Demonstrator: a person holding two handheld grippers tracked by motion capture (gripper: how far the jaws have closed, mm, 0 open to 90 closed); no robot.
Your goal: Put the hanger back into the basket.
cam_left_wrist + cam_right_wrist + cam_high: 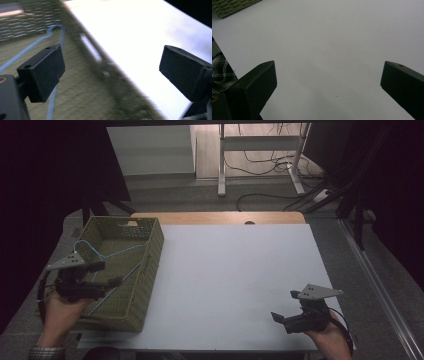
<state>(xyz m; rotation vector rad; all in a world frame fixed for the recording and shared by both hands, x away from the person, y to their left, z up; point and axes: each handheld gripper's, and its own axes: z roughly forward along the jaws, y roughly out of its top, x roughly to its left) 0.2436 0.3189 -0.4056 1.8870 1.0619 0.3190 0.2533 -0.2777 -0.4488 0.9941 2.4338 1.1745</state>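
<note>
Lying inside an olive-green woven basket (145,270) at the left edge of the white tabletop (235,280) is a light blue wire hanger (107,254), its thin outline stretched across the basket floor with the hook toward the far left corner. The left tongs (110,274) hang over the near part of that basket, held in a hand (62,307) that comes in from the bottom left, and they point toward the tabletop. The hanger lies just below and beyond them; no part of it sits between the jaws.

From the left gripper view, the two black jaws stand wide apart with nothing between them. The blue wire (53,30) runs under and behind the left-hand jaw, curving into its hook farther back, while the basket's long wall (105,72) crosses the gap between the jaws and the tabletop shows beyond it. This view is blurred, so whether the jaw brushes the wire cannot be told.

The right tongs (284,306) rest low at the near right corner of the tabletop, held in the other hand (327,332), well apart from basket and hanger. In the right gripper view their jaws are also spread wide and hold nothing, with bare tabletop between them, one corner of the basket (232,7) far off at the upper left, and a checked sleeve (220,70) at the left edge.
</note>
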